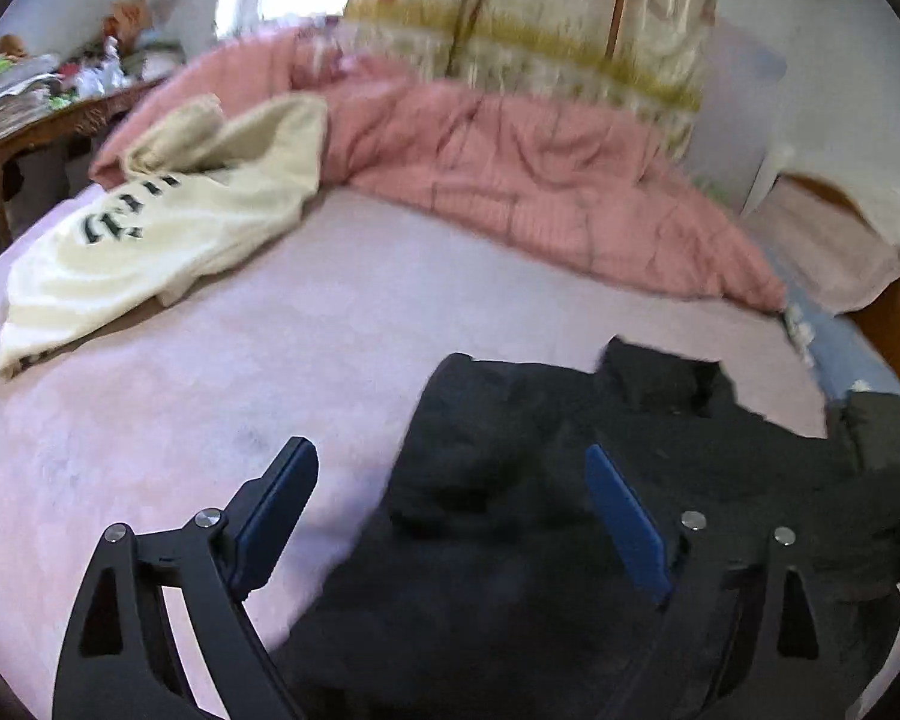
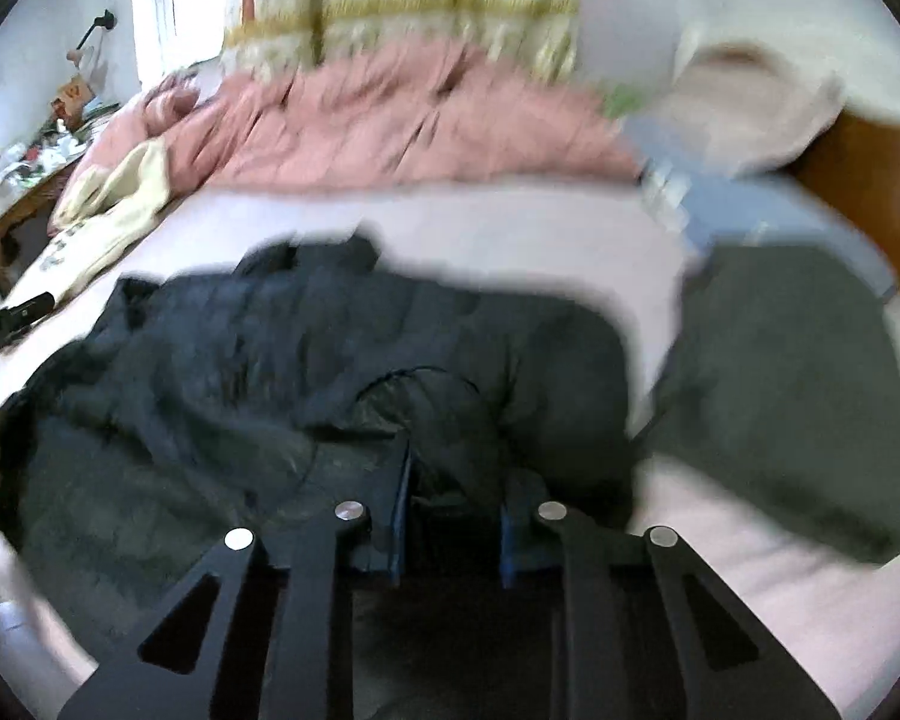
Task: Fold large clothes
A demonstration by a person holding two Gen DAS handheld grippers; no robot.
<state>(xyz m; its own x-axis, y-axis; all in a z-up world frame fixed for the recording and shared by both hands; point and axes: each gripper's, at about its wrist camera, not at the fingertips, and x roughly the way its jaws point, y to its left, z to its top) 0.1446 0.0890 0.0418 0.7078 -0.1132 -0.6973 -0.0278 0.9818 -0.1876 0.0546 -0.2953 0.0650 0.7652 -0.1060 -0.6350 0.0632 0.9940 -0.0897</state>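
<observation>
A large dark grey garment (image 1: 570, 480) lies crumpled on the pink bed sheet (image 1: 210, 396). My left gripper (image 1: 450, 456) is open and empty, its blue-padded fingers (image 1: 282, 498) spread above the garment's left edge. In the right wrist view the same garment (image 2: 330, 360) fills the middle, with a sleeve (image 2: 798, 372) stretched to the right. My right gripper (image 2: 453, 480) is shut on a fold of the dark garment, its fingers (image 2: 399, 504) buried in the cloth. The left gripper's tip (image 2: 24, 309) shows at the far left.
A cream sweatshirt with dark lettering (image 1: 150, 240) lies at the back left of the bed. A rumpled pink quilt (image 1: 510, 180) runs along the far side. A cluttered wooden table (image 1: 36, 120) stands left. A pillow (image 2: 750, 108) and wooden headboard (image 2: 870, 180) are right.
</observation>
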